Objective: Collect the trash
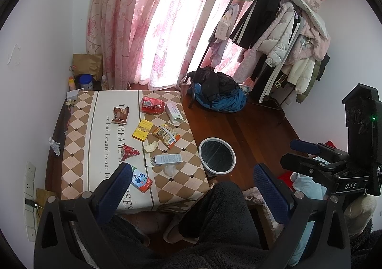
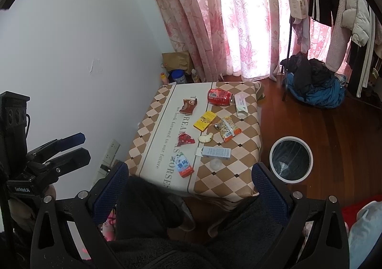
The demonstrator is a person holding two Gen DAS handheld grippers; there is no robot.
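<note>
Trash lies scattered over the checkered tabletop (image 1: 78, 130), all of it flat. The red can (image 1: 152, 104) lies on its side at the far end, its long axis running across the tabletop. Just right of it a white carton (image 1: 173, 112) points lengthwise toward the far edge. The yellow box (image 1: 142, 130) sits mid-table, tilted, beside an orange snack bag (image 1: 166, 135) that slants toward the near right corner. A brown wrapper (image 1: 120, 115) lies to the left, a red wrapper (image 1: 129, 152) nearer, and a pale crumpled scrap (image 1: 151, 146) between them and the snack bag. The blue-white box (image 1: 167, 159) lies crosswise; something clear and round just in front of it is hard to make out. The drink carton (image 1: 140, 179) at the near edge is partly hidden by a blue finger pad.

The bin (image 1: 217, 158) stands on the wooden floor, just beside the tabletop's right edge, mouth up, lined in black.

The left hand-held gripper (image 1: 191, 187) and the right hand-held gripper (image 2: 189, 181) both hover above the person's dark-trousered knees with fingers spread wide, holding nothing. Their bases are cut off below.
</note>
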